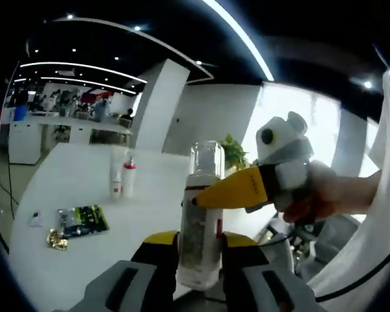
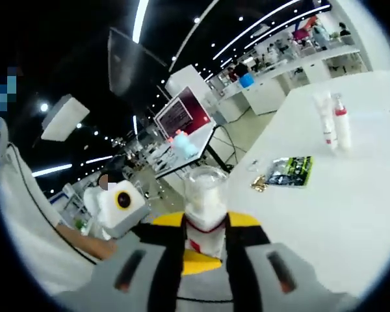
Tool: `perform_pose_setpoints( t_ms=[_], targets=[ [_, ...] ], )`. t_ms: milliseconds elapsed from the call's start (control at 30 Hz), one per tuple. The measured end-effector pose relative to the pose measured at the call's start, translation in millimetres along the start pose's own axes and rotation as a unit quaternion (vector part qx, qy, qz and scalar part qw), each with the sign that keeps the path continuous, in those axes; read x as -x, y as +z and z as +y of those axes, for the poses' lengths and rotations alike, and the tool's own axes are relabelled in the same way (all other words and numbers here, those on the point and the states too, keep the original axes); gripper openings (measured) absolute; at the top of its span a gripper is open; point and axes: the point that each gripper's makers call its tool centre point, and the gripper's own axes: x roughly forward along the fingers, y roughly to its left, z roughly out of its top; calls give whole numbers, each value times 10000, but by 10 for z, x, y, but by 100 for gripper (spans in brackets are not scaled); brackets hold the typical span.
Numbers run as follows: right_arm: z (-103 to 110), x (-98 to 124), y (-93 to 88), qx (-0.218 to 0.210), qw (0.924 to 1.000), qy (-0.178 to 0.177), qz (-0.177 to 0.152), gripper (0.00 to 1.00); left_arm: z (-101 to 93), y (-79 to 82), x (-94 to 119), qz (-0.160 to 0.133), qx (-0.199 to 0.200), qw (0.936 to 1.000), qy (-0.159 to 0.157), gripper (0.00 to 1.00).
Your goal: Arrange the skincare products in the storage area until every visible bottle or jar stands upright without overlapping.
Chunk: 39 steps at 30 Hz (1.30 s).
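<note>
Left gripper view: nearest the camera, the left gripper (image 1: 198, 260), with grey bodies and black-and-yellow jaws rising from 6 o'clock, is clamped on the lower body of a tall cylindrical bottle (image 1: 201, 221) with a clear cap and a white-and-red label, held upright above the table. At 3 o'clock the right gripper (image 1: 237, 188) enters, its smooth yellow jaw touching the bottle just below the cap, gripped by a person's hand (image 1: 325, 195). On the matt white table (image 1: 65, 188), at 9 o'clock, stand two slim white tubes (image 1: 122, 177), one with a red band; at 8 o'clock lie a glossy green-and-black sachet (image 1: 84, 220) and a crumpled gold foil wrapper (image 1: 57, 240). Right gripper view: the right gripper's jaws, rising from 6 o'clock, are closed on the same bottle, seen cap-first at centre, with the left gripper's yellow jaw below it. The tubes stand at 2 o'clock; the sachet and wrapper lie nearer the centre.
</note>
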Motion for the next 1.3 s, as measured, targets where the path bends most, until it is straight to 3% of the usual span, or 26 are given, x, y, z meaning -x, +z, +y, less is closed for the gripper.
perform_pose_setpoints(
  t_ms=[333,567,600,800,833,867,900,933,1067,1167,1300],
  targets=[
    [-113,82,144,207,9993,-225,-226,24,144,-38,50,34,-151,9997,171,31],
    [-247,200,237,311,9976,-480,-381,24,367,-175,50,428,-652,9960,435,31],
    [-307,253,242,357,9968,-581,-416,24,526,-226,37,592,-867,9921,690,32],
    [-434,331,189,287,9959,-754,-418,24,798,-392,-24,908,-1013,9848,1082,34],
    [-454,346,179,271,9956,-789,-416,24,872,-493,-28,1201,-882,9805,1278,35],
    [-456,349,177,271,9956,-796,-409,24,894,-505,-45,1262,-995,9780,1329,35],
    [-468,352,176,267,9955,-815,-395,24,945,-530,-43,1455,-1276,9704,1447,35],
    [-474,353,177,262,9955,-824,-388,24,959,-540,-35,1564,-1391,9667,1471,34],
    [-536,344,238,303,9953,-847,-366,24,1057,-339,18,1382,-1981,9565,1638,34],
    [-600,312,282,338,9952,-858,-336,24,1208,-416,61,1570,-2204,9465,1761,34],
    [-674,245,339,368,9954,-839,-296,24,1280,-690,9,1708,-1857,9515,1761,34]
  ],
)
